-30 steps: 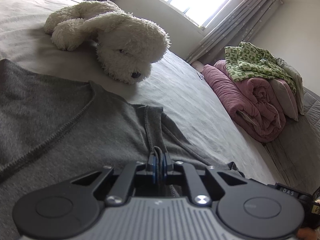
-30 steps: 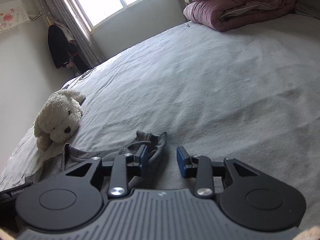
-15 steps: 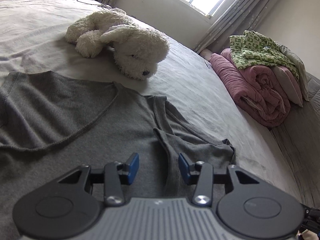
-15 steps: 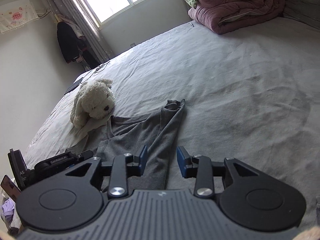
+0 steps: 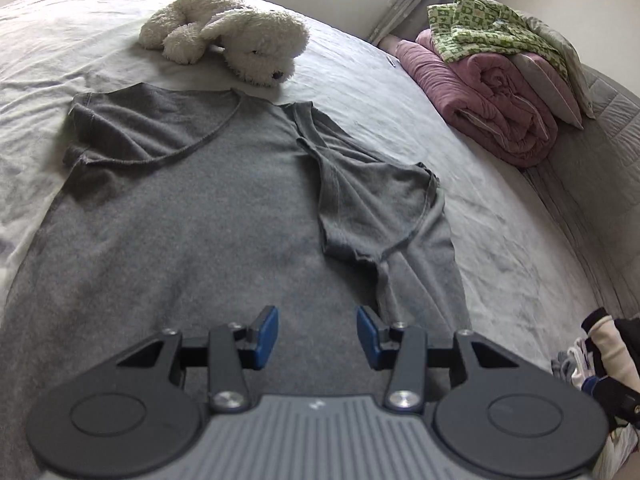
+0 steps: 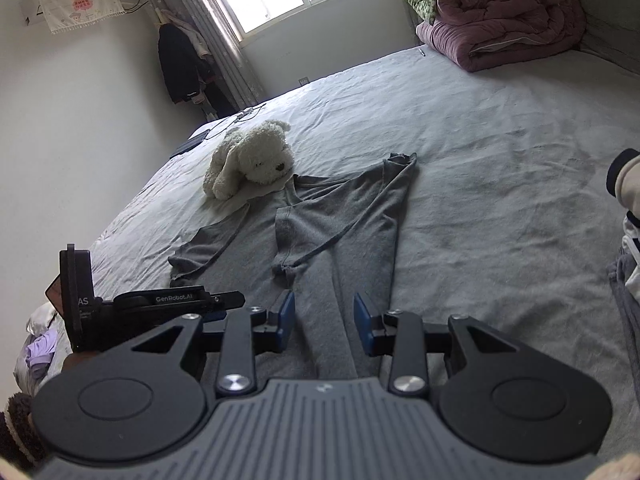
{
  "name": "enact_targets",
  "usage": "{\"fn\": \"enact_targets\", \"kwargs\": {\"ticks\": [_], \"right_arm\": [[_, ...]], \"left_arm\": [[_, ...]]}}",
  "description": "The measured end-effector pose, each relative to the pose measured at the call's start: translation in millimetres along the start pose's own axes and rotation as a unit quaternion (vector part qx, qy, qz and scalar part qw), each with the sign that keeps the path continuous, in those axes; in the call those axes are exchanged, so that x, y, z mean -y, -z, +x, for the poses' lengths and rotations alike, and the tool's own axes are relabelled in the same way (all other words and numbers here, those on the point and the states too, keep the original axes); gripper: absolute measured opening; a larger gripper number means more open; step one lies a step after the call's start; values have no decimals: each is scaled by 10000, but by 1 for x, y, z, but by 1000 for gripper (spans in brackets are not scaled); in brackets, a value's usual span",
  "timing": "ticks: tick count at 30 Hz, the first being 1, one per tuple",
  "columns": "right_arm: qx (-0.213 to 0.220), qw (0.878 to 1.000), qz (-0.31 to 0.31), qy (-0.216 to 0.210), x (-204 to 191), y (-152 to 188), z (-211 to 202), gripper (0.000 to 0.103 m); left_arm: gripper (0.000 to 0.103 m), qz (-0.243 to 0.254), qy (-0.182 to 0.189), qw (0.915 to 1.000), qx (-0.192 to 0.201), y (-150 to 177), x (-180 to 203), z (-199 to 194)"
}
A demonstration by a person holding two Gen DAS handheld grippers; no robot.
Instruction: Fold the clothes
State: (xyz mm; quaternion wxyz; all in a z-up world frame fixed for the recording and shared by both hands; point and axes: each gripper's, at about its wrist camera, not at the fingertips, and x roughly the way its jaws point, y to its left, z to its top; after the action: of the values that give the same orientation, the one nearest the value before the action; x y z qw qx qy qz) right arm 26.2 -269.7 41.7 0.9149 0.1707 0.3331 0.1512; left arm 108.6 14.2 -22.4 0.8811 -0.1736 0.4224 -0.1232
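Both wrist views look forward along their fingers, low over the bed — the left close above the spread grey knit shirt (image 5: pixel 192 216), the right beside it; both share the fluffy white toy dog (image 5: pixel 236 36) and the rolled mauve quilt (image 6: pixel 504 20).

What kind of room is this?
Most likely a bedroom. A big bed fills the room, a rolled purple quilt sits at its head, a white stuffed dog lies on the sheet, and a gray shirt is spread out for folding.

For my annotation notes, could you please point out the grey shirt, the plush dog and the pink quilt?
grey shirt (image 5: pixel 192 216), left wrist view, chest panel.
plush dog (image 5: pixel 260 40), left wrist view, head.
pink quilt (image 6: pixel 508 24), right wrist view, rolled front.
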Motion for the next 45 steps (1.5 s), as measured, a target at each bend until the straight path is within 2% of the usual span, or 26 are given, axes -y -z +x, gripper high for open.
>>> {"fn": "enact_targets", "kwargs": {"ticks": [9,13,21,23,25,28,32,38,45], "right_arm": [[-213,9991,-375,-24,-27,72,-29,37],[-270,9980,-564,16,-32,100,-39,37],[-559,9889,-1374,64,-45,153,-45,37],[-610,9857,-1563,156,-45,159,-42,35],[-651,9822,-1745,261,-45,165,-40,25],[-679,9801,-1838,326,-44,164,-39,12],[-597,9851,-1607,149,-41,155,-44,8],[-365,9927,-1073,-417,-40,134,-65,8],[-209,9934,-695,-894,-40,115,-76,8]], "left_arm": [[44,471,557,9970,-266,53,2,-35],[44,854,621,9939,-307,77,3,-42],[44,1087,1224,9860,-308,113,-1,-55],[44,1130,1344,9838,-373,116,0,-58],[44,1124,1475,9816,-462,116,3,-60],[44,1009,1644,9794,-599,116,7,-57],[44,789,1766,9780,-779,115,8,-49],[44,144,1999,9747,-985,109,2,-35],[44,-674,2431,9624,-1012,101,-3,-24]]}}
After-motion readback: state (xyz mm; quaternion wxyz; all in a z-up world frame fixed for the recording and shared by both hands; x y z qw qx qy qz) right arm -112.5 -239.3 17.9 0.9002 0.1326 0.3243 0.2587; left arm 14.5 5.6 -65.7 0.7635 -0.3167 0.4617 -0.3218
